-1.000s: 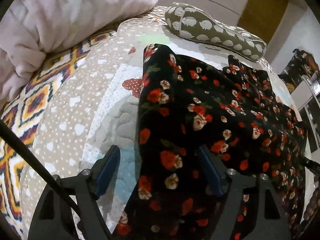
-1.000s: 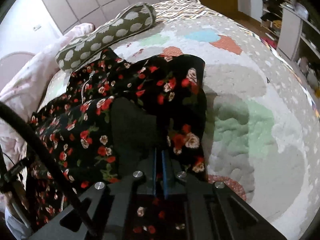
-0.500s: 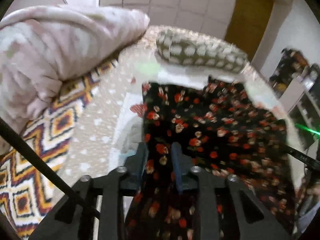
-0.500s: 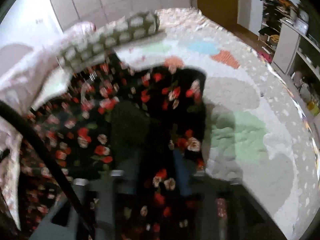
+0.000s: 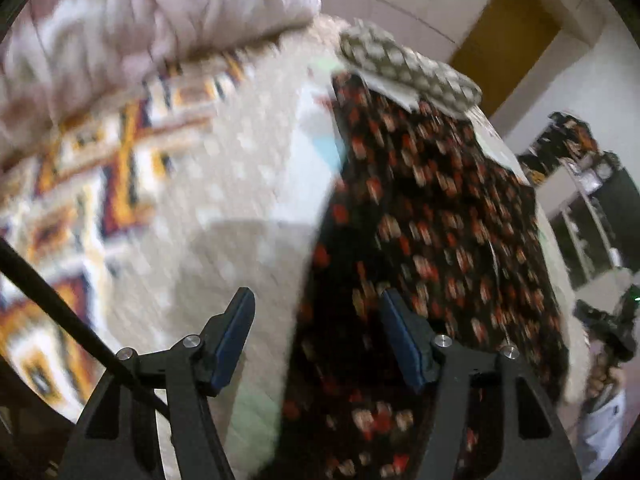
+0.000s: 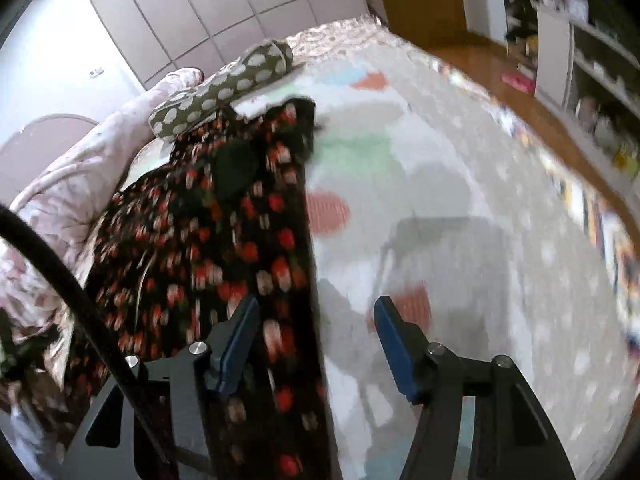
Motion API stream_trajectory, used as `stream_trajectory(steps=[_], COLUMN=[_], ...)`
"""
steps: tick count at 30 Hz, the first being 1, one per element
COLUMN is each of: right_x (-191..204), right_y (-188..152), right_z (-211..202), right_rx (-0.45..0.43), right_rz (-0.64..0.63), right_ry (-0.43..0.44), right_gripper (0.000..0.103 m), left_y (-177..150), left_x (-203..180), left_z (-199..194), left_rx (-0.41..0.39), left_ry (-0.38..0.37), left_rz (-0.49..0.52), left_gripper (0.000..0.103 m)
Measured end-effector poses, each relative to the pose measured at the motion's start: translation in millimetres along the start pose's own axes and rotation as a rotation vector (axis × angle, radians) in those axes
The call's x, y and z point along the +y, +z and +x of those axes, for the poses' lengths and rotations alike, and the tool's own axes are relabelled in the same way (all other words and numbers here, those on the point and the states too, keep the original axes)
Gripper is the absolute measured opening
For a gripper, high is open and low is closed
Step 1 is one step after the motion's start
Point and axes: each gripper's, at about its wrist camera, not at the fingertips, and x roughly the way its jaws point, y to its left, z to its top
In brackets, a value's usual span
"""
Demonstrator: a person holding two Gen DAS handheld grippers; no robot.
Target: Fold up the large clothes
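Observation:
A black garment with red and cream flowers (image 5: 432,216) lies spread lengthwise on the bed. In the left wrist view my left gripper (image 5: 316,320) is open above the garment's left edge, holding nothing. In the right wrist view the same garment (image 6: 224,240) lies at the left, and my right gripper (image 6: 316,328) is open above its right edge, holding nothing. Both views are motion-blurred.
A patterned quilt (image 6: 460,208) covers the bed. A green dotted bolster (image 5: 408,68) lies at the garment's far end. A pink duvet (image 5: 132,16) is heaped at the left. Shelves (image 6: 592,80) and wooden floor lie beyond the bed's right edge.
Both grippers have opened and pulled back from the garment. The right gripper let go of the fabric it was shut on; the garment now lies flatter and longer.

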Motion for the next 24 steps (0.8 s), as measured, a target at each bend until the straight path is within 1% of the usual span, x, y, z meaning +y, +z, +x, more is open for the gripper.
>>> stream_trajectory(steps=[3,5,6,7,8,9,10,11,12,16,19,21,24], right_x=[-14.1,-17.6,-18.4,-17.4,-16.9,-16.8,-16.7,-16.5,-14.4,-5.1,-4.9,-7.1,-11.6], right_y=[-31.8,-46.7,-53.7,-58.2,-61.4,-63.2,-64.0,-65.4,-65.8,-70.3,-78.7,-85.1,-95.4], right_z=[2.1,6.8,9.6,11.1,11.5,12.1,13.1,15.1,16.8,19.2,17.8,15.8,11.5], right_rx=[0.041,0.062,0.071,0.068,0.059,0.055,0.055,0.059,0.061,0.072,0.083,0.086,0.09], right_rz=[0.025,0.042,0.052,0.059,0.065,0.074,0.086,0.102,0.111,0.107,0.121,0.131,0.138], right_ry=[0.051,0.101,0.139,0.162,0.18,0.205,0.23,0.262,0.279,0.314,0.351,0.376,0.41], right_gripper=[0.065,0.065,0.065,0.065,0.065,0.065,0.065,0.065,0.065,0.065,0.065,0.065,0.065], left_y=[-22.5,-31.9,-35.0,-37.0,-38.6,-40.2,-41.6,-42.8,-45.8,-56.7,-62.8,-64.7,-68.4], left_x=[-6.2,-13.9,-19.5,-23.9,-25.6,-26.8,-27.7,-28.0,-28.4,-27.2,-25.5,-24.8,-24.5], left_z=[15.2,16.7,16.1,15.4,14.5,13.2,11.6,10.3,8.1,0.0,-3.3,-3.5,-5.9], left_rx=[0.063,0.047,0.048,0.059,0.069,0.079,0.083,0.083,0.079,0.053,0.032,0.025,0.015], left_ry=[-0.071,-0.056,-0.045,-0.048,-0.052,-0.055,-0.057,-0.054,-0.039,-0.013,-0.014,-0.023,-0.034], left_rz=[0.009,0.04,0.069,0.091,0.097,0.095,0.092,0.091,0.092,0.085,0.073,0.064,0.055], left_gripper=[0.064,0.064,0.063,0.057,0.042,0.034,0.031,0.024,0.021,0.021,0.024,0.028,0.03])
